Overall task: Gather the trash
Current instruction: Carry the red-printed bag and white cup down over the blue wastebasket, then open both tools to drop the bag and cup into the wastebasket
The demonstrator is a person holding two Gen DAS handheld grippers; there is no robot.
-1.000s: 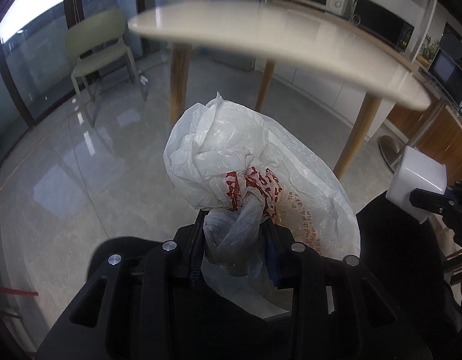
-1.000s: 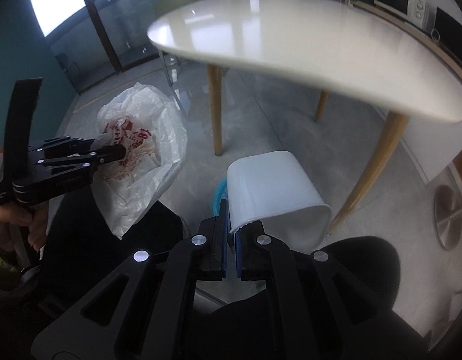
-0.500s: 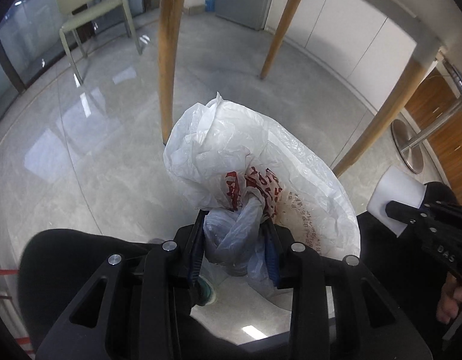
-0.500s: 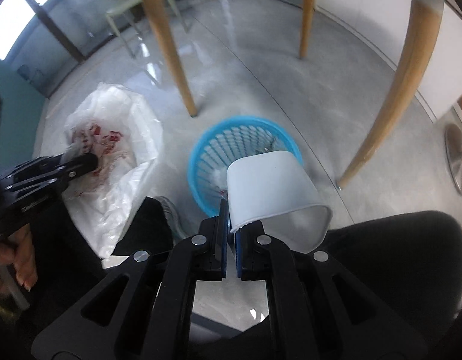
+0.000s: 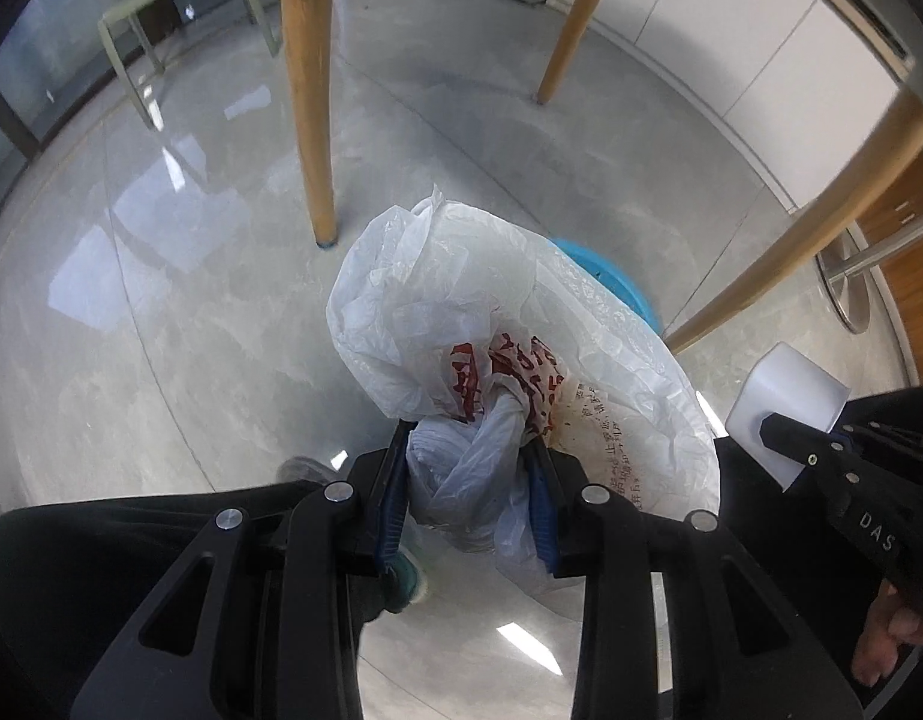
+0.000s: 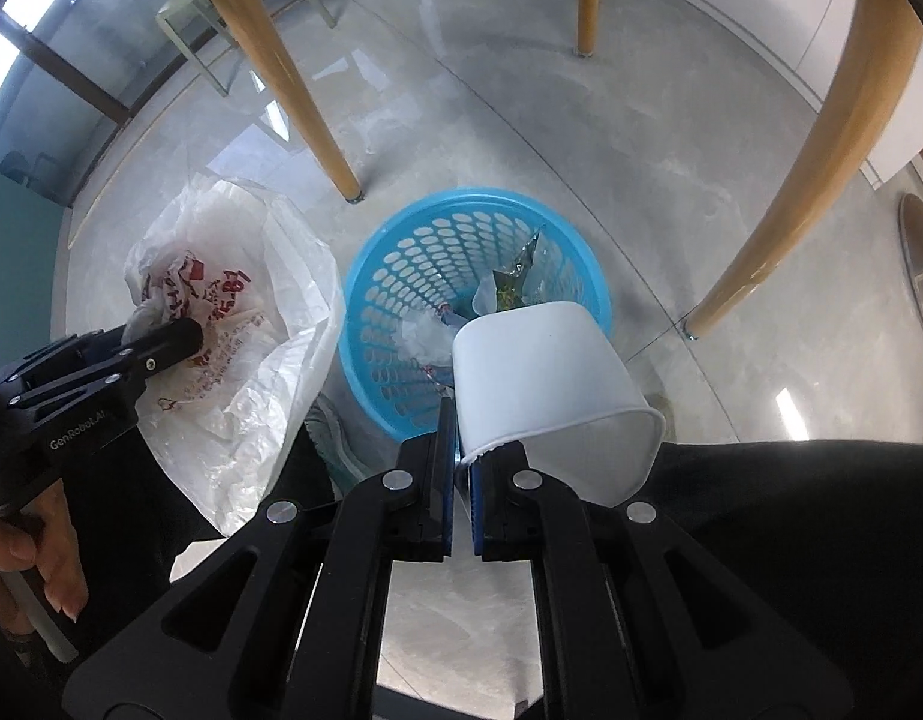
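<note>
Bag (image 5: 509, 324) between left tongs (image 5: 468, 480)

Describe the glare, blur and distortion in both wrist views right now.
Left wrist view: bright window glare patches on the glossy floor; table legs bow from fisheye distortion; the plastic bag is sharp. Right wrist view: the near table leg is smeared and curved, while the blue basket and white cup stay crisp.

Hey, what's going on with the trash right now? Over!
Left tool shut on plastic bag. Right tool shut on white cup's rim. Blue bin below, some trash inside. Nothing blocking.
</note>
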